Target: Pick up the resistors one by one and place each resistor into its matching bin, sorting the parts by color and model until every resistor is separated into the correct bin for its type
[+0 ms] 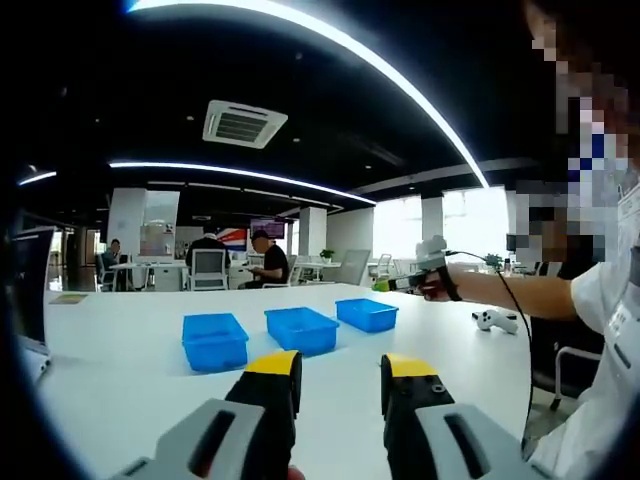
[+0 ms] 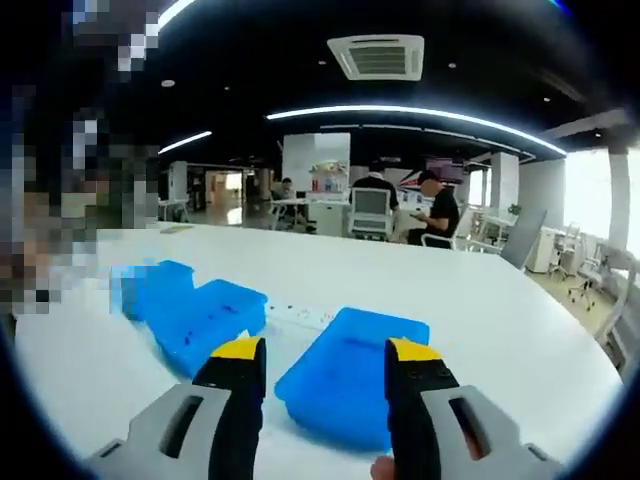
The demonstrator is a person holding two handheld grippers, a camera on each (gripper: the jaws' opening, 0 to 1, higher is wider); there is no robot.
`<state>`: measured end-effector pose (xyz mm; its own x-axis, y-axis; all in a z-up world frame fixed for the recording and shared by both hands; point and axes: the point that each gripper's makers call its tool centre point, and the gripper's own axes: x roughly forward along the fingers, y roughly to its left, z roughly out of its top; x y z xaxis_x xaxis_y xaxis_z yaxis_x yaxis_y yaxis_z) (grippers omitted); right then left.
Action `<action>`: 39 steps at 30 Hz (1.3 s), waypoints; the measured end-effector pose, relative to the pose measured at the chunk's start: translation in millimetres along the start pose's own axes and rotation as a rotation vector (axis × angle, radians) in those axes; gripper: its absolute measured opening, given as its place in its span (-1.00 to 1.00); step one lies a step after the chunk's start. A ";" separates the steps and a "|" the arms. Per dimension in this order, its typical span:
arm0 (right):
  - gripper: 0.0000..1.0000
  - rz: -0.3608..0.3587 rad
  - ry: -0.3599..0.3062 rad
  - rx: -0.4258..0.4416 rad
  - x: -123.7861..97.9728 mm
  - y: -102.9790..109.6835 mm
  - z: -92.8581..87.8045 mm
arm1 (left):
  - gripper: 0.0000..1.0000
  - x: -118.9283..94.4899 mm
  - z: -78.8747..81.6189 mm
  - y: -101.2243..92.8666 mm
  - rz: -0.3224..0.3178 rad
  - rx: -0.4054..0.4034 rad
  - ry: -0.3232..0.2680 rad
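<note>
Both my left claw [image 1: 340,385] and right claw [image 2: 325,375] hang released over 3 blue bins [image 1: 300,330]; tiny resistors [image 2: 295,312] could slip my pinch.

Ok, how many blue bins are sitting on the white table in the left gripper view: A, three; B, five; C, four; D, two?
A: three blue bins stand in a row on the white table, the left bin, the middle bin and the right bin, beyond the open left gripper.
</note>
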<state>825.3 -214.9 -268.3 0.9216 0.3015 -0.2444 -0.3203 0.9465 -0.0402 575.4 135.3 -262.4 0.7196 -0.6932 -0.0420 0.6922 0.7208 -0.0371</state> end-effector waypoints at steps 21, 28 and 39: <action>0.10 0.117 -0.146 0.046 -160.2 64.4 -33.7 | -0.33 1.0 -0.1 -3.2 -0.007 0.004 0.003; 0.07 0.089 -0.162 0.057 -185.8 73.5 -46.8 | -0.33 1.2 -0.8 -1.7 -0.007 0.003 0.004; -0.05 0.125 -0.088 -0.064 -174.6 88.5 -42.1 | -0.33 0.3 0.9 -1.7 -0.004 0.008 -0.001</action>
<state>626.8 -188.7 -270.0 0.8886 0.4277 -0.1656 -0.4441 0.8926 -0.0773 574.5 133.8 -261.5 0.7168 -0.6961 -0.0407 0.6955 0.7179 -0.0293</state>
